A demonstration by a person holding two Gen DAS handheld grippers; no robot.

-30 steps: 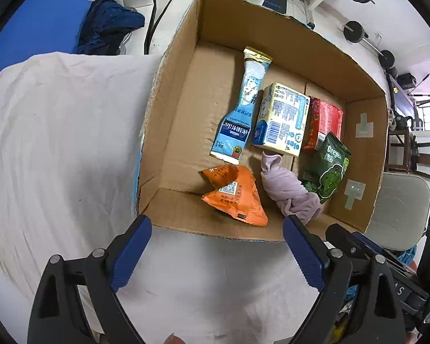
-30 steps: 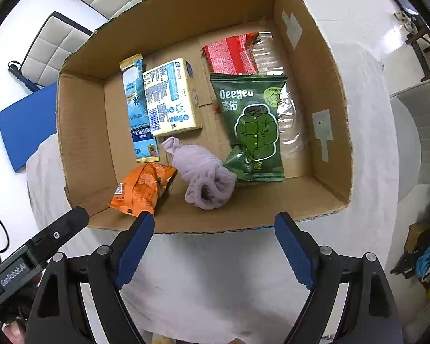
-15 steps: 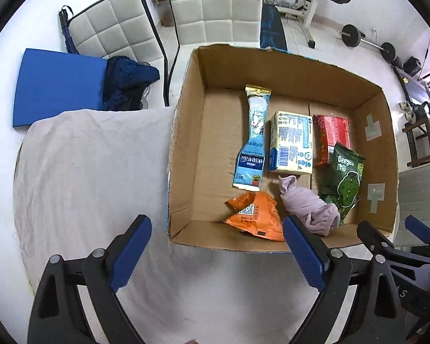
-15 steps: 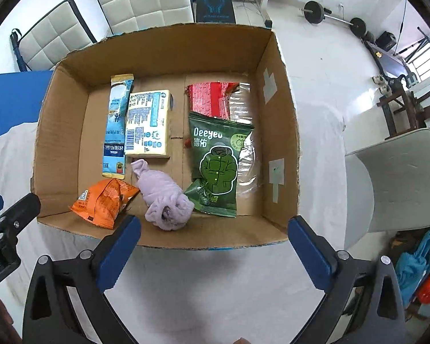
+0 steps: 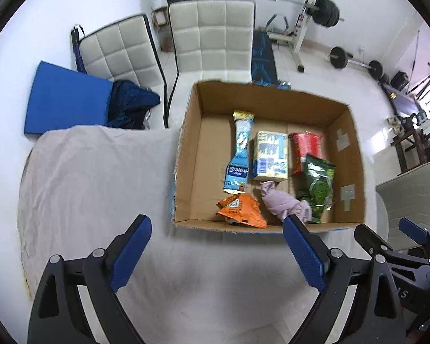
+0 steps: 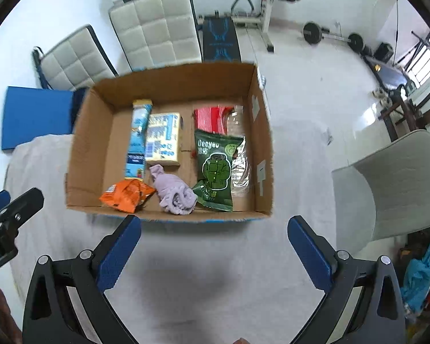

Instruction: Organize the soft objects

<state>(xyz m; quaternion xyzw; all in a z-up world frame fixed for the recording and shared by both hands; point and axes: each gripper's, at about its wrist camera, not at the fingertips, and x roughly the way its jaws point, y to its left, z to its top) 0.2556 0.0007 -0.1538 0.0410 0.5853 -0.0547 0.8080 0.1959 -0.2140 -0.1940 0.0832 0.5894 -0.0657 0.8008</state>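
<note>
An open cardboard box (image 5: 186, 154) (image 6: 86, 132) stands on a table under a grey cloth (image 5: 94, 177). Inside lie an orange snack bag (image 5: 240, 210) (image 6: 126, 195), a rolled lilac cloth (image 5: 283, 205) (image 6: 173, 192), a green Deeyeo bag (image 5: 318, 186) (image 6: 216, 169), a red packet (image 5: 305, 147) (image 6: 212, 119), a yellow carton (image 5: 269, 154) (image 6: 163, 137) and a long blue packet (image 5: 239, 154) (image 6: 137, 140). My left gripper (image 5: 216, 253) is open and empty, in front of the box. My right gripper (image 6: 213, 253) is open and empty too, also short of the box.
Two white padded chairs (image 5: 209, 37) and a blue mat (image 5: 66, 103) with a dark garment (image 5: 132, 106) stand behind the table. A grey chair (image 6: 392, 183) is at the right. Weights and a bench (image 6: 220, 40) are on the floor beyond.
Both grippers have pulled back and up from the box, so it looks smaller and more of the room shows. Both stay open and empty. The box contents have not moved.
</note>
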